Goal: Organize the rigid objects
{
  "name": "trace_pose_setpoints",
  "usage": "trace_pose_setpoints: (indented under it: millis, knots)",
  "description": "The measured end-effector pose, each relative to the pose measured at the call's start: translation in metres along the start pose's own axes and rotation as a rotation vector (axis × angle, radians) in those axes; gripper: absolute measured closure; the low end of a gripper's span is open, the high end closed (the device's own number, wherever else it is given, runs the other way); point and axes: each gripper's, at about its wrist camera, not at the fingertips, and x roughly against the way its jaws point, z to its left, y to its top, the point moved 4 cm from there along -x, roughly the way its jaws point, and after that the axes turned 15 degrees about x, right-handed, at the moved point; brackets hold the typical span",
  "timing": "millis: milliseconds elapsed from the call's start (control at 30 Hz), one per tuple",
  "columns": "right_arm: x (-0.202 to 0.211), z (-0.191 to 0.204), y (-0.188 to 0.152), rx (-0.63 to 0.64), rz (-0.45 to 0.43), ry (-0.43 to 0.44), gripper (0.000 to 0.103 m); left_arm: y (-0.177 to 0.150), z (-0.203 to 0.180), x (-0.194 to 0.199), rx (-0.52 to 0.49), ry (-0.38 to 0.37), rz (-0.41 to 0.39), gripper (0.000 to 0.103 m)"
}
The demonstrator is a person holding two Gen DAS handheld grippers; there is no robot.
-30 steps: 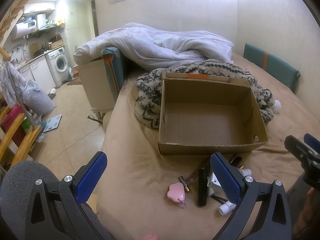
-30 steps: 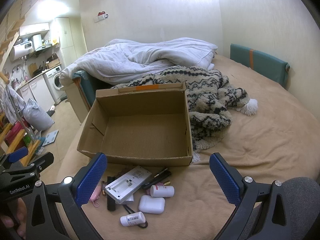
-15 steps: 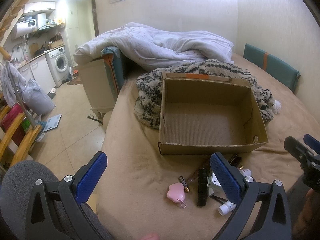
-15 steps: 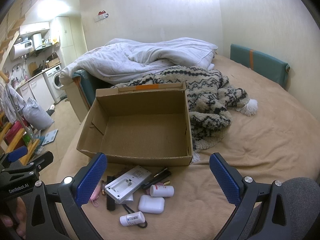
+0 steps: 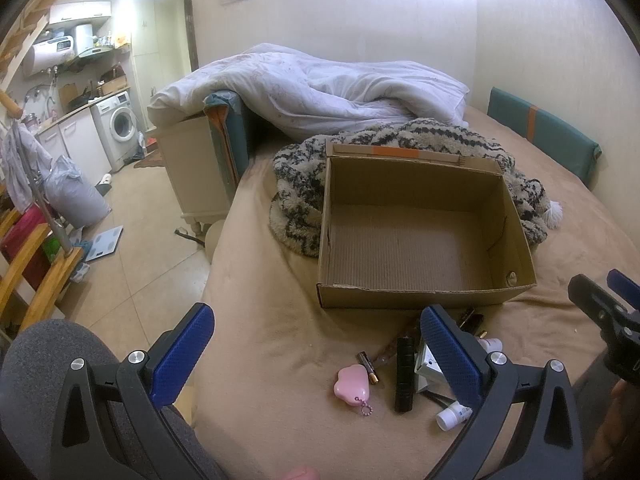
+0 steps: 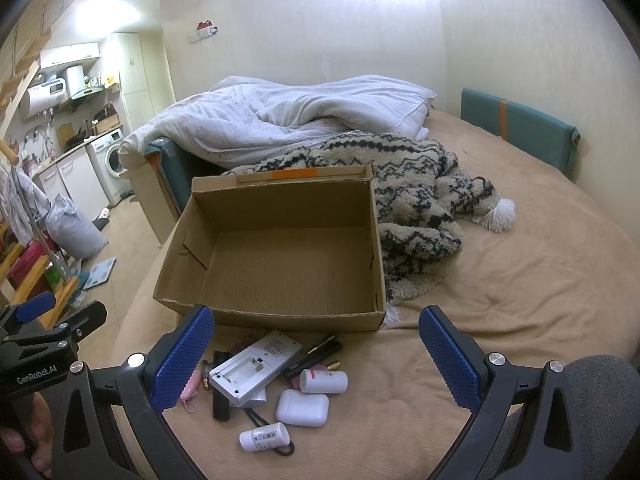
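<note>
Nothing has shifted since the earlier frames: both tools hover over the near edge of the bed (image 6: 520, 320) exactly as before. Left hand-held gripper (image 5: 316, 354) has its blue pads spread wide and holds nothing; right hand-held gripper (image 6: 316, 354) is likewise wide apart and empty. Just beyond them an open cardboard box (image 6: 280, 248) sits on the tan bedcover, its back wall against a patterned knit blanket (image 6: 416, 200). In front of the box lies a cluster of small items: a grey battery case (image 6: 256, 368) with its cover off, a white earbud case (image 6: 302, 407), two small white bottles (image 6: 323, 381) (image 6: 264, 436), a black cylinder (image 5: 404, 376), a loose battery (image 5: 367, 366) and a pink heart-shaped keychain (image 5: 351, 386). A white duvet (image 6: 280, 120) is heaped behind.
</note>
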Motion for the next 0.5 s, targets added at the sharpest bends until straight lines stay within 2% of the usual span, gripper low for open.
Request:
trace_pose_setpoints:
  millis: [500]
  knots:
    - [-0.0006, 0.0005, 0.0, 0.001, 0.0, 0.0, 0.0, 0.0, 0.0001, -0.0001, 0.0, 0.0, 0.001, 0.0]
